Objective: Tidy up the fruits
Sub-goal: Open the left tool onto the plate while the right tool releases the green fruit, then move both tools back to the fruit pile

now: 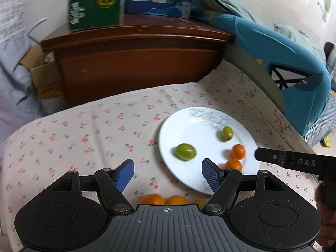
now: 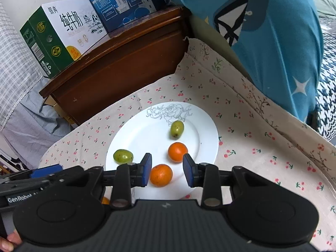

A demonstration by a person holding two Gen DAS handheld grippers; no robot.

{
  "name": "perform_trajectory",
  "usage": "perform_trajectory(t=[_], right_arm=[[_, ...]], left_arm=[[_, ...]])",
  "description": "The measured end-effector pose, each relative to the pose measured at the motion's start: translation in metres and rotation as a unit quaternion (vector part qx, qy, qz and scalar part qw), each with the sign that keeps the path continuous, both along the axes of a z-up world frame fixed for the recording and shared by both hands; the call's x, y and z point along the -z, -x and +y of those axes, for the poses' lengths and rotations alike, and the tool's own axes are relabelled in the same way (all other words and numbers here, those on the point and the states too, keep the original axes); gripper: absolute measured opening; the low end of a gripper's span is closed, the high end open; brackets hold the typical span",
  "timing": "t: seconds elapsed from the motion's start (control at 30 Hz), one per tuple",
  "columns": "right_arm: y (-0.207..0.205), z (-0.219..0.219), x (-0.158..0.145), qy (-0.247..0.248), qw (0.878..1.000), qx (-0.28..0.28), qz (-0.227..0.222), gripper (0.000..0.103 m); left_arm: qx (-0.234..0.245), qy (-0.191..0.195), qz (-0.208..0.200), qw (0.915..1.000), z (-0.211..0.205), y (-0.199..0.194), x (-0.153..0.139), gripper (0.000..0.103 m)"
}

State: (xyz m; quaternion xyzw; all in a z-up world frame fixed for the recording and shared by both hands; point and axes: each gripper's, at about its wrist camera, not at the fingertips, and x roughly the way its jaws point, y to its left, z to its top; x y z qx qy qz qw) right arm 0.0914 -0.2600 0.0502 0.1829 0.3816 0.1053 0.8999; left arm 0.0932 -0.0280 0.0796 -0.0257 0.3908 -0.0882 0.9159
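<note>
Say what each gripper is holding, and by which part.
Nothing. The left gripper and the right gripper both stand open and empty above the plate.

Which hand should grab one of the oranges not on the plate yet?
Probably the left. Its gripper is open and empty, and the loose oranges lie on the cloth just below its jaws. The right gripper hangs over the plate.

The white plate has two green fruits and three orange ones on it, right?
Not quite: the white plate holds two green fruits but only two orange ones, as the right wrist view shows.
</note>
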Motion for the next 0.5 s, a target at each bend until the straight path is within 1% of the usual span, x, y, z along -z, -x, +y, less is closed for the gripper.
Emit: perform_trajectory(t=[0.23,0.43,0.5], right_arm=[[0.019,0.004,-0.002,0.004,1.000,-0.011,-0.009,0.034],[0.040,0.011,-0.002,0.008,1.000,-0.027,-0.014,0.035],[0.046,0.013,-0.001,0.008,0.999,-0.032,-0.013,0.035]], left_arm=[[-0.030,0.025,0.000,0.9993,0.022,0.018,-0.003,0.072],[-0.043,0.033,-0.003,0.9985,0.032,0.034,-0.003,0.072],[-0.044,0.028,-0.004,0.9986,0.033,0.039,-0.002,0.072]])
